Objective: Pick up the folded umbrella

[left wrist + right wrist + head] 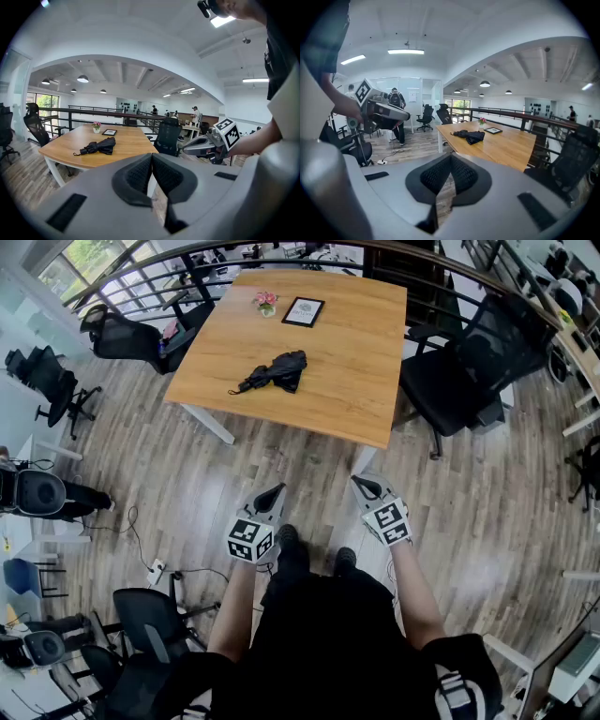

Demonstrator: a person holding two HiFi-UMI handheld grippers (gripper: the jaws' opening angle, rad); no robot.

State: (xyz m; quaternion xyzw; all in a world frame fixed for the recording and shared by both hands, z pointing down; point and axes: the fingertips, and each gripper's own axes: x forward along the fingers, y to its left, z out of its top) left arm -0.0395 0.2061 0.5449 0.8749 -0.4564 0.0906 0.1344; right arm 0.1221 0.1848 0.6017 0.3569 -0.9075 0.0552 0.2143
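A black folded umbrella (276,371) lies on the wooden table (356,381), near its left front side; it also shows as the umbrella (97,147) in the left gripper view and the umbrella (469,135) in the right gripper view. My left gripper (276,491) and right gripper (360,483) hang over the floor, well short of the table, both shut with nothing between the jaws. In the left gripper view its gripper (152,155) points toward the table; the right gripper (450,157) does likewise.
On the table's far side stand a small flower pot (266,304) and a framed picture (303,311). Black office chairs stand left (122,337) and right (455,381) of the table. More chairs (150,620) stand near my feet, and a railing (169,282) runs behind.
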